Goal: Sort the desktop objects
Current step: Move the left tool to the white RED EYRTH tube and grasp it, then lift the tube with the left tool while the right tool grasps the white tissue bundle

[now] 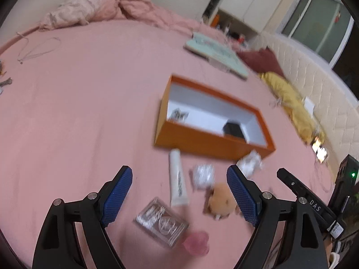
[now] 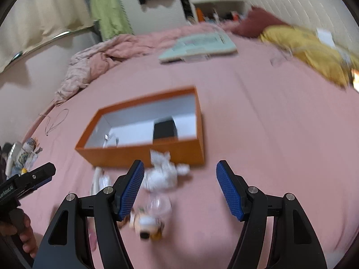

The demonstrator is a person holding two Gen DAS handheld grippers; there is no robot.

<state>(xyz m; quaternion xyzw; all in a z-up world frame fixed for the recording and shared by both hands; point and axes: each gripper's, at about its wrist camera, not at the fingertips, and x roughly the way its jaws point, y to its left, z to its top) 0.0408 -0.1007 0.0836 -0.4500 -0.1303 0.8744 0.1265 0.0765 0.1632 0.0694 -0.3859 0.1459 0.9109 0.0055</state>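
Desktop objects lie scattered on the pink bed sheet (image 1: 78, 103), just in front of the orange cardboard box (image 1: 202, 140), our landmark. We see its white inside, with a black block (image 1: 233, 130) at one end and a small metallic clip (image 1: 178, 114) at the other. Nearest the box's front wall lie a smooth white tube (image 1: 177, 179), a crinkly foil packet (image 1: 203, 176) and crumpled white wrapping (image 2: 162, 172). Farther from the box sit a clear ribbed plastic case (image 1: 161, 222), a fuzzy tan plush toy (image 1: 221, 200) and a small pink cup (image 1: 196, 243), all blurred. Our left hand-held gripper (image 1: 179, 192) hangs spread wide above them, grasping nothing. Our right hand-held gripper (image 2: 180, 187) is likewise released, its blue ridged pads (image 2: 228, 192) well apart and touching nothing.
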